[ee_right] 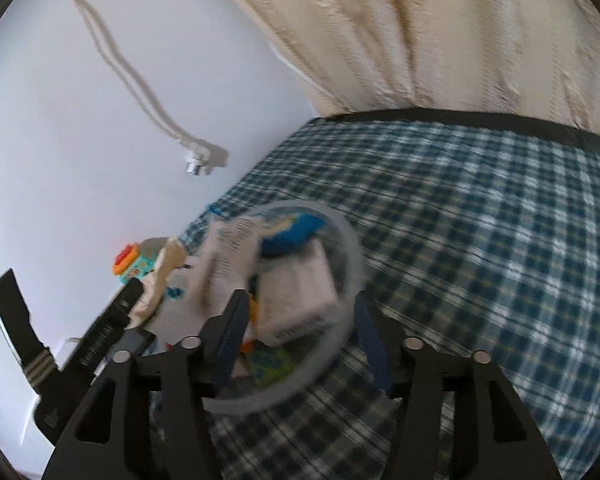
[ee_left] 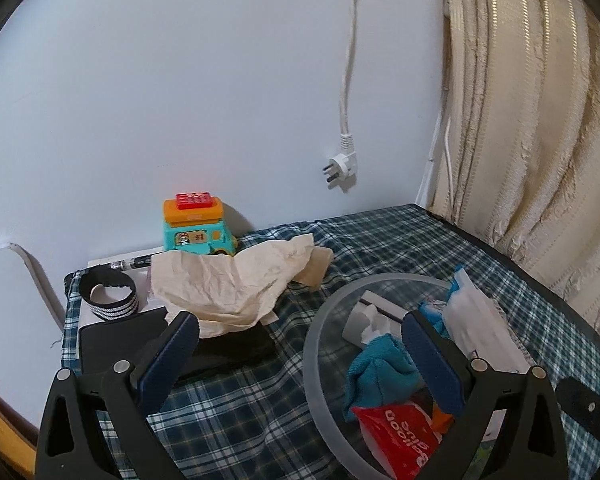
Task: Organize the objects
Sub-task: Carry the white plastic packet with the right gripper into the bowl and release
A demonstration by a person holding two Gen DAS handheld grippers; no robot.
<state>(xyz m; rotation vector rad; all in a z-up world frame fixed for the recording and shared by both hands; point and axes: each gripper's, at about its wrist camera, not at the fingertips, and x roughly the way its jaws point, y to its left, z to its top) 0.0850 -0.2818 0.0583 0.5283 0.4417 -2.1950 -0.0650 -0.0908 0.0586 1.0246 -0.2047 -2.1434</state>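
Nearest in the left wrist view, the left gripper (ee_left: 300, 356) is seen with its two blue-padded jaws spread wide and nothing pinched – one pad over the plaid cloth, the other over the bowl. The right gripper (ee_right: 296, 336) is likewise parted, with the near rim of the bowl passing between its two blue pads; no press on the rim can be made out through the blur.

One round clear plastic bowl (ee_left: 314, 356) is set on the blue-and-white checked tablecloth (ee_left: 380, 240). Inside it are counted one red foil packet with white lettering (ee_left: 396, 432), one teal cloth (ee_left: 376, 376), one white wrapper with blue print (ee_left: 468, 312) leaning over the far rim, and one small white box (ee_right: 300, 292), seen best from the right wrist.

Just left of the bowl lies one flat black pouch (ee_left: 236, 350), partly covered by one crumpled beige paper sheet (ee_left: 228, 284). Further left, one black band with white stripes (ee_left: 110, 296) stands curled in a ring beside one black pen (ee_left: 134, 263).

At the wall stands one turquoise toy van with an orange roof and red block (ee_left: 198, 224). Above it one white plug on its cord (ee_left: 342, 164) hangs against the pale wall, and one cream curtain (ee_left: 540, 120) is drawn at the right
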